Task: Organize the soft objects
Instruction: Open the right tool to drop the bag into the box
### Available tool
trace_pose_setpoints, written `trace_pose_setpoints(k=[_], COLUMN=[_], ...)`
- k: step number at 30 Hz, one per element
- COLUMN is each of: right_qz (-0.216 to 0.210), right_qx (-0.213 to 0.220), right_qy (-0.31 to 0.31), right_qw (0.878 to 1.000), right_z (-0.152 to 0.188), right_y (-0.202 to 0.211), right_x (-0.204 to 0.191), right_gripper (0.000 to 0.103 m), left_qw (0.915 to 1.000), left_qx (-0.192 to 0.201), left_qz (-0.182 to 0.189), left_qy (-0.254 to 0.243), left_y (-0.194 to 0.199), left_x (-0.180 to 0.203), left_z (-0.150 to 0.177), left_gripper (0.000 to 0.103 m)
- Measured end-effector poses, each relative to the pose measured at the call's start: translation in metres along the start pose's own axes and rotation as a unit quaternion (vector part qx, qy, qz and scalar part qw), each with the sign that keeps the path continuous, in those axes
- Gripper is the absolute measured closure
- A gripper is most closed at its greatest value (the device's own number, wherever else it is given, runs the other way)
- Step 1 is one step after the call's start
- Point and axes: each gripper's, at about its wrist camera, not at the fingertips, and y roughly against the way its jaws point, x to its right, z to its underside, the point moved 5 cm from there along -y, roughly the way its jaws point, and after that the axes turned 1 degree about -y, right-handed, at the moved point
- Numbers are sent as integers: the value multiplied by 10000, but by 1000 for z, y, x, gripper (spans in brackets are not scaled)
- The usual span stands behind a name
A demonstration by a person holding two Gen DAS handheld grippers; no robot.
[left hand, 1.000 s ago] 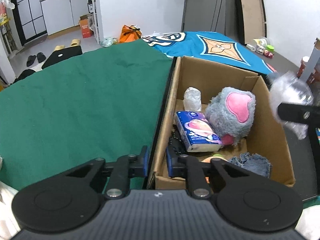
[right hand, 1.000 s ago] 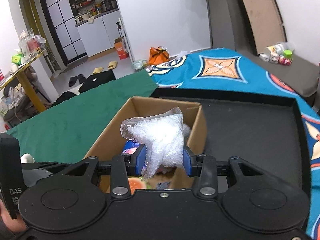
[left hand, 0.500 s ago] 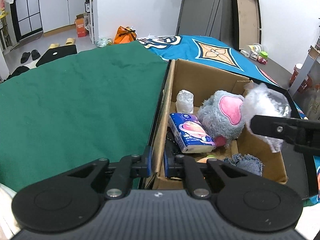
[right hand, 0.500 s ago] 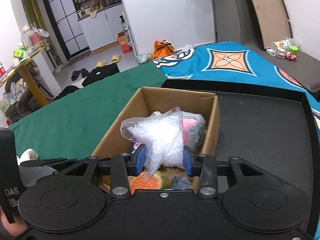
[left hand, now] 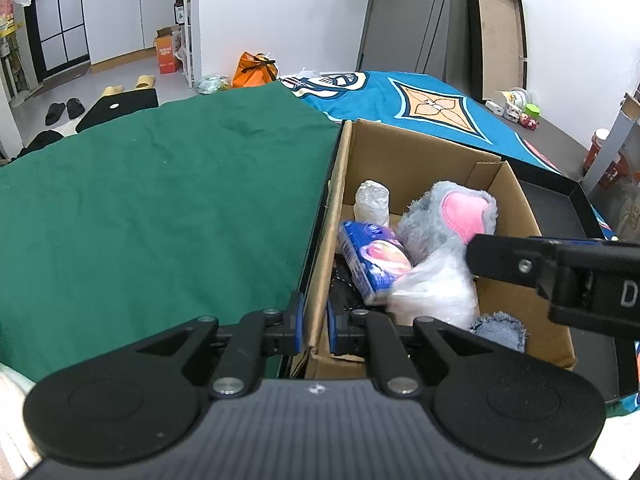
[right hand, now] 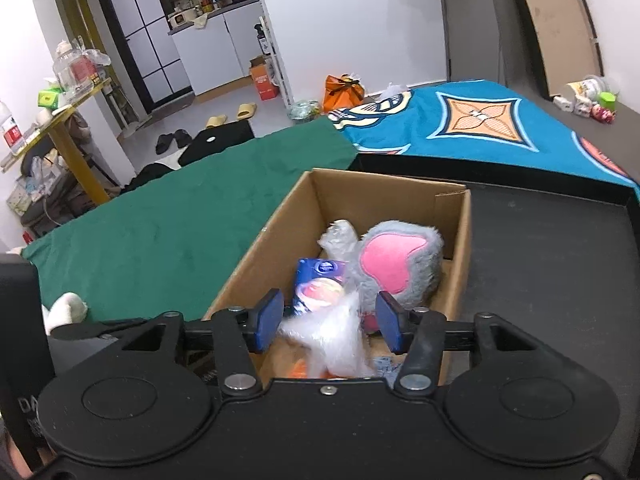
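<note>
A cardboard box (left hand: pixel 416 152) (right hand: pixel 360 188) holds a grey and pink plush toy (left hand: pixel 452 220) (right hand: pixel 396 264), a blue tissue pack (left hand: pixel 372 256) (right hand: pixel 320 284), a small plastic roll (left hand: pixel 372 200) and a blue cloth (left hand: pixel 500 328). A clear bubble-wrap bag (left hand: pixel 432 288) (right hand: pixel 336 340) lies loose in the box, below my right gripper (right hand: pixel 330 322), which is open. My left gripper (left hand: pixel 315 322) is shut on the box's near left wall. The right gripper also reaches in from the right in the left wrist view (left hand: pixel 520 264).
The box stands in a black tray (right hand: pixel 552 272) on a table with a green cloth (left hand: pixel 160 208) and a blue patterned cloth (right hand: pixel 480 120). A white plush (right hand: pixel 64 310) lies at the left edge. Small jars (left hand: pixel 516 106) stand far right.
My right gripper lowered over the box and opened, and the bubble-wrap bag dropped from its jaws into the box. My left gripper stayed clamped on the box wall.
</note>
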Motion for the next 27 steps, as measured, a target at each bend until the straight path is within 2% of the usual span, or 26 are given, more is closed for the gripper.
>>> trace_pose_setpoints(k=[8, 12, 20, 22, 27], right_qz=[225, 289, 453, 503, 721], right_qx=[93, 104, 134, 147, 95], right_qy=[-26, -63, -158, -146, -299], right_qw=[9997, 9995, 9988, 9985, 9969], right_z=[1, 4, 4, 5, 11], right_y=[13, 17, 31, 37, 52], right_x=[18, 25, 45, 52, 74], right_gripper=[50, 46, 44, 39, 36], left_qw=[9999, 9998, 9993, 9993, 9988], left_qx=[16, 28, -128, -191, -266], left_qz=[-154, -214, -335, -310, -342], left_qy=[44, 0, -72, -106, -218], left_y=[-3, -1, 0, 1, 10], left_x=[1, 4, 8, 10, 12], left_z=[-2, -3, -6, -8, -14], left_gripper=[92, 92, 90, 88, 87])
